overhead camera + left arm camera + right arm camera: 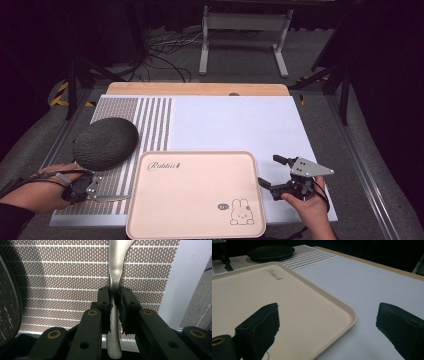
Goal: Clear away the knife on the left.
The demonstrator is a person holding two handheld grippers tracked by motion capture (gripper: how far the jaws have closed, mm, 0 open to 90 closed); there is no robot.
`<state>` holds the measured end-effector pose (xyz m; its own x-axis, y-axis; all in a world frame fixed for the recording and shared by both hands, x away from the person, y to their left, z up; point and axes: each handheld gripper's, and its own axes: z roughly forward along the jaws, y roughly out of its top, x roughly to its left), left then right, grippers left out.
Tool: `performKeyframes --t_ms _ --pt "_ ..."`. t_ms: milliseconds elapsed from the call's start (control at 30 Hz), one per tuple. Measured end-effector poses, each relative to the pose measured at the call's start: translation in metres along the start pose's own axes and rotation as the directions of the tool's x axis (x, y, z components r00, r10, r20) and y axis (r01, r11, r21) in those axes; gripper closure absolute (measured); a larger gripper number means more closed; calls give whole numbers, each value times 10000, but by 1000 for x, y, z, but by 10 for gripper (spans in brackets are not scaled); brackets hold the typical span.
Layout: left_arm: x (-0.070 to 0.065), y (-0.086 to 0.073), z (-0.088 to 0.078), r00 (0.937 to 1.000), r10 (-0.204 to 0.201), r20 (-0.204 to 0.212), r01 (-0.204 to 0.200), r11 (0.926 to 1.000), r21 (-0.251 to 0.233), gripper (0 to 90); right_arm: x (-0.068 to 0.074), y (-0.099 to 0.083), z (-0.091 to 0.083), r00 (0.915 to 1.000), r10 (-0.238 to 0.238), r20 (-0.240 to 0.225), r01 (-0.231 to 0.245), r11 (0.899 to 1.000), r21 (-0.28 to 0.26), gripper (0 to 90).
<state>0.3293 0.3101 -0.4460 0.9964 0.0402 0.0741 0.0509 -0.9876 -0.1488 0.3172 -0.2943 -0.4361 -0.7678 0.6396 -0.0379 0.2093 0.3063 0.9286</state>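
Left gripper (113, 302) clamped on the thin stem of a silver metal utensil (115, 270), pads pressing it from both sides. Handle end poking out below between the black jaws, wider end running up and away over the brown-and-white woven placemat (62, 277). Can't tell from here whether it's a spoon or a knife. From the high view, same left gripper (107, 195) down at the near left of the table, the silver metal utensil (114, 198) sticking out level toward the right, tip just beside the left edge of the pale pink rectangular plastic tray (200, 200) with the little rabbit drawing. Touching the mat or hovering just over it, hard to say.

Dark grey textured round plate (105, 142) sitting on the same placemat, just behind the left hand (47, 187).

Right gripper (272, 175) over at the tray's right edge, jaws spread wide apart with nothing between them. In the right gripper view, one jaw over the tray's (337, 305) near corner, the other over the white table cover (362, 282), tray rim running between the two. Not touching the rim as far as visible.
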Motion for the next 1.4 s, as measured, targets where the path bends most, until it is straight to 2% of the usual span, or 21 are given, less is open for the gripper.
performKeyframes --t_ms 67,167,200,233,333,433,467,600,667,700,767,867,967,1033,1133,1167,1200,1300,1333,1367,1400 --pt "1 -1 -1 9999 91 99 -91 10000 5 801 0 0 0 10000 15 3 -15 10000 25 58" --pt "1 -4 0 9999 -149 38 150 9996 -253 801 0 -1 1 10000 28 -15 -28 10000 44 60" --pt "3 -5 -1 9983 -535 252 541 9983 -233 801 0 -1 1 10000 32 -13 -32 10000 36 60" --pt "5 -7 0 9941 -1039 322 1049 9939 -326 801 0 -1 1 10000 32 -14 -32 10000 34 60" --pt "8 -10 0 9818 -1861 372 1876 9814 -406 801 0 -1 2 10000 3 12 -3 10000 96 60" --pt "8 -10 0 9778 -2057 404 2077 9769 -511 802 0 -1 2 10000 -4 21 3 9999 133 60" --pt "8 -9 -2 9728 -2247 555 2278 9720 -582 802 0 -1 2 10000 -10 17 9 9999 136 60" --pt "11 -10 -7 9659 -2506 655 2549 9645 -695 802 0 -1 2 10000 -21 32 21 9998 178 60" --pt "12 -10 -10 9652 -2590 374 2607 9640 -529 802 1 -1 2 10000 -87 47 86 9998 199 60" --pt "12 -10 -11 9624 -2695 350 2709 9615 -470 802 1 -1 2 9998 -165 64 164 9996 234 62" --pt "13 -11 -13 9483 -3089 728 3140 9466 -737 802 2 -1 2 9997 -223 54 222 9994 260 63" --pt "14 -13 -18 9369 -3392 845 3463 9337 -909 802 1 -1 2 9997 -232 49 231 9994 255 63" --pt "14 -14 -22 9325 -3536 731 3595 9283 -951 802 1 -1 2 9997 -232 80 230 9994 244 62" --pt "14 -14 -26 9229 -3782 720 3840 9178 -1008 803 2 -1 1 9996 -251 99 248 9994 249 62" --pt "15 -15 -31 8896 -4439 1075 4548 8827 -1186 802 3 0 2 9995 -286 92 284 9992 280 62" --pt "15 -16 -32 8817 -4552 1240 4685 8757 -1167 802 3 0 2 9995 -287 93 284 9992 285 62" --pt "16 -16 -33 8681 -4733 1495 4898 8656 -1037 802 3 0 2 9995 -297 94 294 9992 287 62" --pt "17 -18 -35 8430 -5113 1673 5314 8398 -1112 802 3 0 2 9995 -303 87 300 9991 286 62" --pt "18 -18 -37 8381 -5183 1703 5388 8353 -1095 802 3 0 2 9995 -296 102 293 9991 296 62" --pt "18 -18 -37 8381 -5183 1703 5388 8353 -1095 802 3 0 2 9995 -296 102 293 9991 296 62" --pt "18 -18 -39 8309 -5301 1689 5512 8256 -1204 802 3 0 1 9995 -296 124 292 9991 297 60"
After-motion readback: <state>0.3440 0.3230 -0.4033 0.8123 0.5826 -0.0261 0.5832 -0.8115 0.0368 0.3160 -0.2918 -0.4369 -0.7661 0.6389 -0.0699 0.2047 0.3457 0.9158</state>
